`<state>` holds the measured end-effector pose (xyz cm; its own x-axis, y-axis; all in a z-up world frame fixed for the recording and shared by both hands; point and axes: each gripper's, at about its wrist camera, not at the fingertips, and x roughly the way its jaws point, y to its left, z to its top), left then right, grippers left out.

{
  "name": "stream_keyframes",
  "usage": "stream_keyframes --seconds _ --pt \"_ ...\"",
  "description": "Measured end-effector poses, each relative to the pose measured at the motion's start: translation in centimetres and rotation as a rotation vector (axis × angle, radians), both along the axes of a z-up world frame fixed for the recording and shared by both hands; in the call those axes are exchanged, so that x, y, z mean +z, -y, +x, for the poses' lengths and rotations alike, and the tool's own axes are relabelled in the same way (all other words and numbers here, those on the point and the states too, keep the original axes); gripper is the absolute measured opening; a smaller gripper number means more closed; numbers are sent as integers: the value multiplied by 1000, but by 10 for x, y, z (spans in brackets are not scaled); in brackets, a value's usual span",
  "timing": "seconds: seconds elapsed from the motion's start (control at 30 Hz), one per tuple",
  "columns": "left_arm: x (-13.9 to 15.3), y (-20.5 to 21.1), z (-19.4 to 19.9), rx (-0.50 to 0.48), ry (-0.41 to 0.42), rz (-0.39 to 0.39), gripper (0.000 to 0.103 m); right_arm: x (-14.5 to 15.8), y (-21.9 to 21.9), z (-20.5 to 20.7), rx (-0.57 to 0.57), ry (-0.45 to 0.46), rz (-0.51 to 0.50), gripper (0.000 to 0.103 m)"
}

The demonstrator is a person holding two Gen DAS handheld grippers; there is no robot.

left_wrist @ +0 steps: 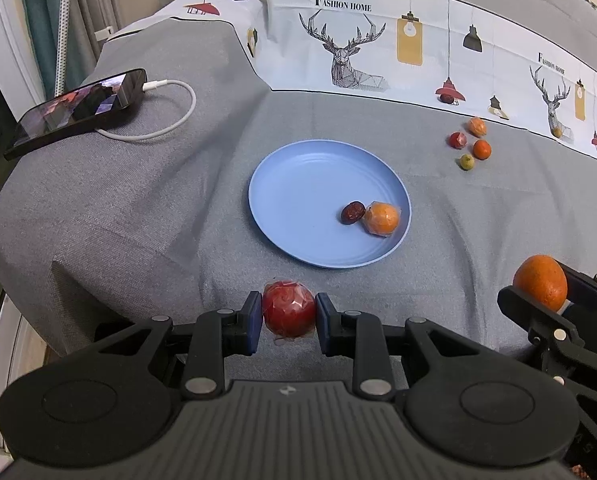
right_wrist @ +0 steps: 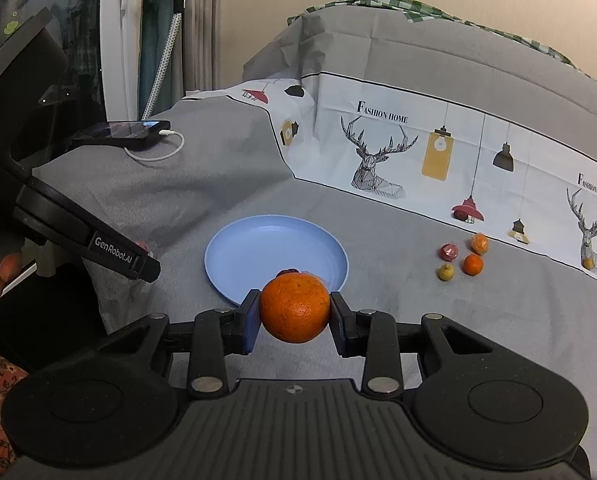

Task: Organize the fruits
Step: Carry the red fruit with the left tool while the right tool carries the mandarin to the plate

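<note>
Mid-transfer: left gripper (left_wrist: 289, 314) clamped on wrapped red fruit (left_wrist: 289, 309), bottom centre; right gripper (right_wrist: 294, 312) clamped on orange (right_wrist: 294, 307), just short of blue plate (right_wrist: 238, 256). Next, likely: carry both over plate, release beside dried date (left_wrist: 353, 212).

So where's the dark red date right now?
In the left wrist view, the date lies on the right side of the blue plate, touching the wrapped orange.
</note>
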<state>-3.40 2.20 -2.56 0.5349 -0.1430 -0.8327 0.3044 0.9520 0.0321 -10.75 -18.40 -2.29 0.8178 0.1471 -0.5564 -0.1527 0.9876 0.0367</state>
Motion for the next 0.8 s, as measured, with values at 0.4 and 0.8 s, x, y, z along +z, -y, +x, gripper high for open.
stream_keyframes --seconds 0.4,0.8 --pt "-3 -1 19 24 -14 -3 31 -7 1 16 -6 -33 3 37" --pt "-4 3 56 41 -12 -6 31 -17 -5 48 5 -62 11 37"
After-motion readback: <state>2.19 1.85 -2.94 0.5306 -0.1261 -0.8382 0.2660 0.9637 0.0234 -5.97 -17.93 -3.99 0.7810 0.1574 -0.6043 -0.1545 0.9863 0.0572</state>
